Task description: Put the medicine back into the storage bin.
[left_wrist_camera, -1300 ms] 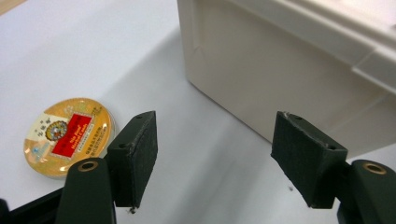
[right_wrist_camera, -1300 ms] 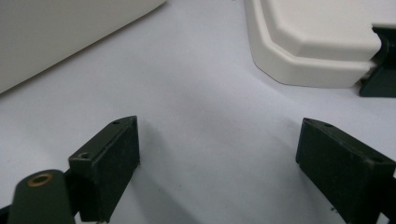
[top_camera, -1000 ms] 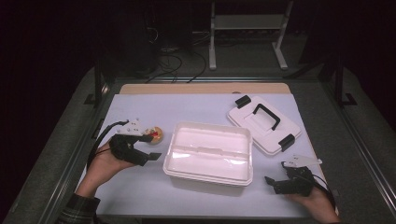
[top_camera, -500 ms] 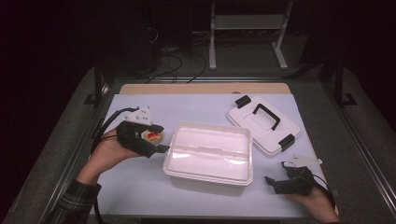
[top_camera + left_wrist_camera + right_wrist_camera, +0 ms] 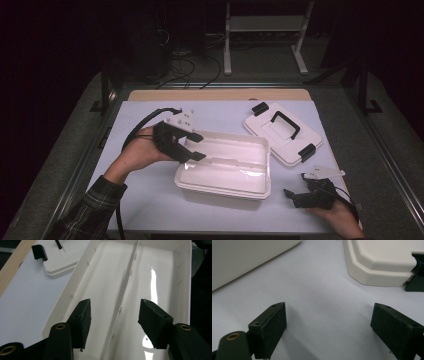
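Observation:
An open white plastic box (image 5: 225, 192) with a divider along its middle stands in the middle of the white mat. My left gripper (image 5: 199, 146) hovers over the box's left end and points into it. Its jaws (image 5: 115, 305) have just been closing and now stand partly apart, with nothing between them above the bare box floor (image 5: 155, 277). The box's lid (image 5: 265, 127), with a black handle and black clips, lies flat behind and to the right. My right gripper (image 5: 292, 197) rests on the mat at the front right, open (image 5: 329, 312) and empty, facing the box wall (image 5: 249, 255) and the lid (image 5: 384, 260).
A wooden strip (image 5: 215, 95) runs along the mat's far edge. Dark table frame rails (image 5: 385, 145) border both sides. A metal stand (image 5: 265, 22) and cables lie on the floor beyond. Bare mat (image 5: 150, 115) lies left of the box.
My left gripper has risen and moved right, from beside a small round orange thing on the mat to over the box's left end. Its jaws stand narrower. The right gripper has kept still.

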`<state>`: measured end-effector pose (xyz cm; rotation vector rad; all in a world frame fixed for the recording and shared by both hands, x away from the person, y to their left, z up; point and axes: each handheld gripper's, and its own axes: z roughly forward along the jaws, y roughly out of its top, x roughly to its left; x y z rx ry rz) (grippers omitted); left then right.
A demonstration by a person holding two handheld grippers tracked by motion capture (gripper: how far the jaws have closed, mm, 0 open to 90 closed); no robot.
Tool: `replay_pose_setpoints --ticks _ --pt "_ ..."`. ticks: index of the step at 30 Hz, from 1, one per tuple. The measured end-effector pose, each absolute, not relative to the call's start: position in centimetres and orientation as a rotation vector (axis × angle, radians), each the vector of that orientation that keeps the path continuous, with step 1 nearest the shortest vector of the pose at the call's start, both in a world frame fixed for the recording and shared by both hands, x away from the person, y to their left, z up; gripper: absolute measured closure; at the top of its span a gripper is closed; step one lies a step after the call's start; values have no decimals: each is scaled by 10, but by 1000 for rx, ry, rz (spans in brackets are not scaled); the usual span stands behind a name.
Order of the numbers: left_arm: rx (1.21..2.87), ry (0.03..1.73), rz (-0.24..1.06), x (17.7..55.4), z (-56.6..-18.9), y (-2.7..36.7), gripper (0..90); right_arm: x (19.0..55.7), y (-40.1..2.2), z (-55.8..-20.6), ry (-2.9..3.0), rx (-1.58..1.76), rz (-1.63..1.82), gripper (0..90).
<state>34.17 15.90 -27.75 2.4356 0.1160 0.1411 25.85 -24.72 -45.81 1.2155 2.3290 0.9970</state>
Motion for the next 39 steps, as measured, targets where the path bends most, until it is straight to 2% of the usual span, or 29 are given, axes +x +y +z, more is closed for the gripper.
replay_pose_setpoints --ticks 8,24,31,39 --pt "2519 2 78 347 -290 122 546 259 -247 -458 2330 1217 999 121" --pt "2609 -78 28 353 -311 91 710 259 -247 -458 2332 1217 1000 118" --pt "2628 -98 4 351 -315 85 858 259 -247 -458 2333 1216 1001 117" --pt "2630 -112 12 351 -315 84 878 259 -247 -458 2333 1215 1000 117"
